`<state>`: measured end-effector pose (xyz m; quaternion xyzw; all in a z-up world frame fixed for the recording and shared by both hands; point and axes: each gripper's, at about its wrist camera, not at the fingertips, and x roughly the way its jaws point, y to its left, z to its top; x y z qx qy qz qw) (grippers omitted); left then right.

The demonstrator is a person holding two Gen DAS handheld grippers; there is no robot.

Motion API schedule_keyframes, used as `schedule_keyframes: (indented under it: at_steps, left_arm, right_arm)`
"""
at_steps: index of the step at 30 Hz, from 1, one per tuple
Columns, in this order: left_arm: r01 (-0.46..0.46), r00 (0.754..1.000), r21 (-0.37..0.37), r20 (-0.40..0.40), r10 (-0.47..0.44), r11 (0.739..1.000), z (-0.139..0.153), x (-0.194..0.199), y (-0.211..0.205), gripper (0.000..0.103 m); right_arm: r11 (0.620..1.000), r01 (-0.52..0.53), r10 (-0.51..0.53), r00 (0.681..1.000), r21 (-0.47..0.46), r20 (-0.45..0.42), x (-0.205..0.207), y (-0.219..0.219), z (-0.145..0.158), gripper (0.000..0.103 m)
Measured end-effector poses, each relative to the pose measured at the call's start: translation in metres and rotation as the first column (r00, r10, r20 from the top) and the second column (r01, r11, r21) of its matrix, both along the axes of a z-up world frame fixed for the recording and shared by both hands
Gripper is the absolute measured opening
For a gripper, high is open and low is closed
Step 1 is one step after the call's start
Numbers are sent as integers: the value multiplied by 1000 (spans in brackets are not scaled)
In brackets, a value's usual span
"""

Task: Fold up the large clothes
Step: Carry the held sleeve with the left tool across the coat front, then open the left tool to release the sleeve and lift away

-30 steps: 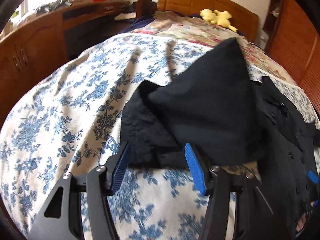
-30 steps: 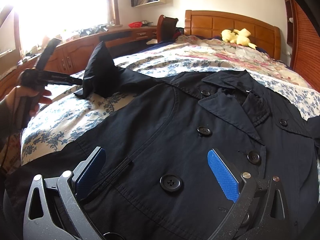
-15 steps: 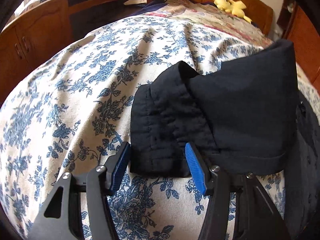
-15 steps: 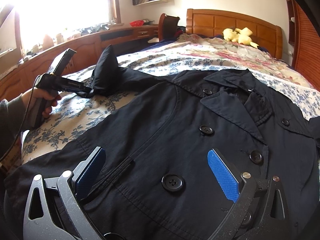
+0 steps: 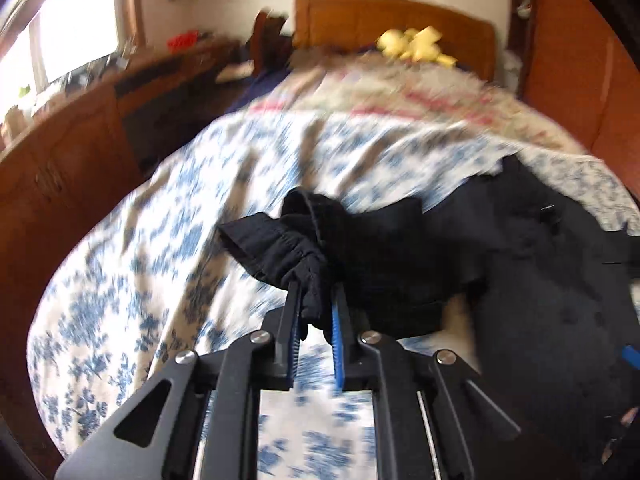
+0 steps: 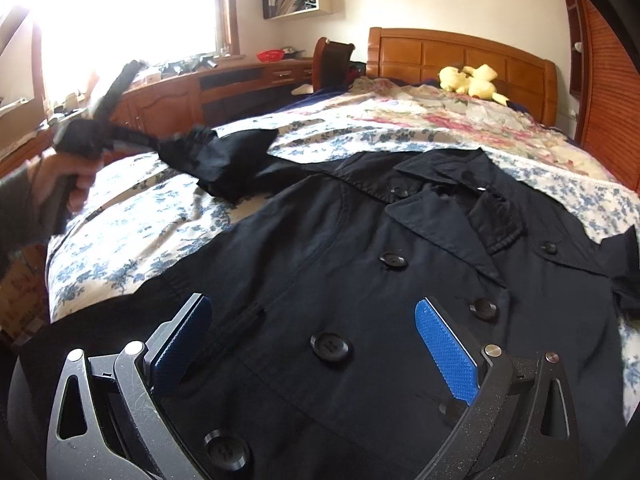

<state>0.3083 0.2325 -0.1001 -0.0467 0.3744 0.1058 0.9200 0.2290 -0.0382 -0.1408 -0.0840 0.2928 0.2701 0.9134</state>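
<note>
Bedspread (image 5: 168, 240) motion-blurred, left wrist view; coat (image 6: 360, 280) hem cut off lower frame; left gripper (image 6: 120, 140) blurred.

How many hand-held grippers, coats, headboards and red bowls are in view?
Hand-held grippers: 2 (left hand-held gripper, right hand-held gripper)
black coat: 1
wooden headboard: 1
red bowl: 1
Total: 5

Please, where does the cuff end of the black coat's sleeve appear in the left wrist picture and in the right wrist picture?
Left wrist view: the sleeve cuff is at the centre, pinched in the left hand-held gripper.
Right wrist view: the same cuff is at upper left, lifted off the bed, in the blurred gripper held by the left hand.
Shared landmark: the yellow plush toy by the headboard.
</note>
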Motion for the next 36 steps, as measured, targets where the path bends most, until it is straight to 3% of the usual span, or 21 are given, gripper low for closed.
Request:
schedule_keyframes:
  at_steps: [6, 14, 21, 26, 31, 36]
  left_arm:
    - [132, 984, 35, 118, -135, 991, 58, -19, -72, 8]
    - [327, 925, 34, 192, -327, 944, 99, -39, -162, 8]
    - [409, 893, -3, 205, -400, 913, 94, -69, -207, 8]
    - [396, 904, -13, 182, -387, 918, 77, -96, -218, 9]
    - [389, 909, 11, 158, -386, 921, 59, -120, -220, 22]
    - [385, 909, -26, 182, -374, 923, 52, -146, -208, 35]
  right_arm:
    - [998, 60, -60, 998, 12, 11, -6, -40, 13, 103]
    - [988, 152, -153, 988, 17, 29, -17, -90, 25, 103]
    - [981, 192, -193, 980, 12, 39, -31, -117, 30, 103]
    - [980, 197, -198, 979, 13, 41, -36, -120, 37, 103]
    - [983, 182, -183, 982, 13, 41, -36, -110, 42, 103]
    - [988, 155, -155, 987, 10, 35, -32, -92, 45, 103]
